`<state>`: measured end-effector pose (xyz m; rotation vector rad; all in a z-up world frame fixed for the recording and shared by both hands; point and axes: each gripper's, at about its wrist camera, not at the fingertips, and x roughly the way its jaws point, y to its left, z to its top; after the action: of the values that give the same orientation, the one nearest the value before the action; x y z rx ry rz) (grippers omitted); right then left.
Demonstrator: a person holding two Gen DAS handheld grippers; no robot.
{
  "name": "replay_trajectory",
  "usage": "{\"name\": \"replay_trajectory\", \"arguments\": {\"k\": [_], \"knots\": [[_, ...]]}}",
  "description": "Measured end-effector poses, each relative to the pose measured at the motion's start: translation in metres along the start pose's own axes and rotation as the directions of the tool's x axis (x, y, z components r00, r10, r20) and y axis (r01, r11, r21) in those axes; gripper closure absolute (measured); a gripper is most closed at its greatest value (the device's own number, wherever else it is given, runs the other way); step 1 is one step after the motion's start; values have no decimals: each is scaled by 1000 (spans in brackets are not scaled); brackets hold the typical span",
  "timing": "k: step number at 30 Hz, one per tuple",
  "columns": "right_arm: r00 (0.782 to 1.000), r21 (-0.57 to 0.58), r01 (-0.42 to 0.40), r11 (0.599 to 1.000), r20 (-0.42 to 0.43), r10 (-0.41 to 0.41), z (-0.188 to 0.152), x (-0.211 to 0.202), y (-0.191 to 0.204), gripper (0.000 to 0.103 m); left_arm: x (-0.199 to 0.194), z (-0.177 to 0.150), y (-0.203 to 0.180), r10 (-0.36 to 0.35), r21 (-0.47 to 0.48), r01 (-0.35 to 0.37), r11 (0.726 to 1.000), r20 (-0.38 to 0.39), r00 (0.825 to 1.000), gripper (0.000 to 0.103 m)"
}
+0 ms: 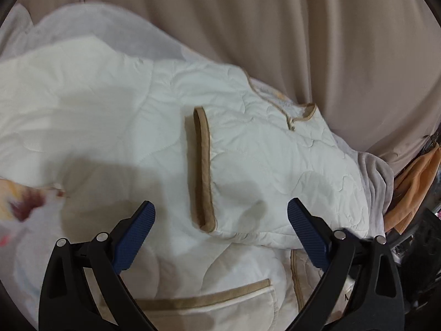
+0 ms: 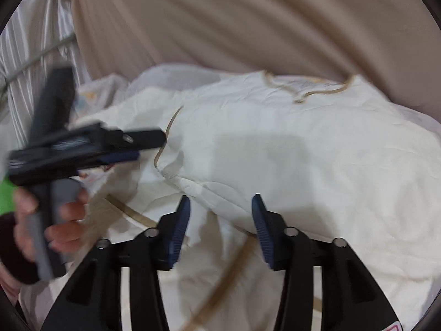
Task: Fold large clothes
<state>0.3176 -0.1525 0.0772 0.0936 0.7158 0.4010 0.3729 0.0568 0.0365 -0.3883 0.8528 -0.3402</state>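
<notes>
A white quilted jacket (image 1: 261, 149) with tan trim lies spread on a bed. A tan-edged cuff or pocket opening (image 1: 202, 165) lies just ahead of my left gripper (image 1: 220, 215), which is open and empty above the jacket. My right gripper (image 2: 220, 215) is open and empty over a fold of the same jacket (image 2: 303, 151). The left gripper (image 2: 132, 146) also shows in the right wrist view, held in a hand (image 2: 63, 220) at the left, blurred. The jacket's tan-trimmed collar (image 2: 317, 91) lies at the far side.
A beige curtain (image 1: 275, 22) hangs behind the bed. A grey fleece blanket (image 1: 372, 171) lies under the jacket's right edge, with orange cloth (image 1: 413, 182) beyond it. Striped fabric (image 2: 35, 44) shows at the far left in the right wrist view.
</notes>
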Motion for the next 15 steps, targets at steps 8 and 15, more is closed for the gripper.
{"name": "replay_trajectory", "arguments": {"k": [8,15], "knots": [[950,395,269,879,43,-309,-65,-107,-158,47,12,11,-14,-34,62,35,997,-16,999,93],[956,492,217,843,65,-285,-63,-98,-190,47,-39,38,14,66,69,-77,995,145,987,98]]}}
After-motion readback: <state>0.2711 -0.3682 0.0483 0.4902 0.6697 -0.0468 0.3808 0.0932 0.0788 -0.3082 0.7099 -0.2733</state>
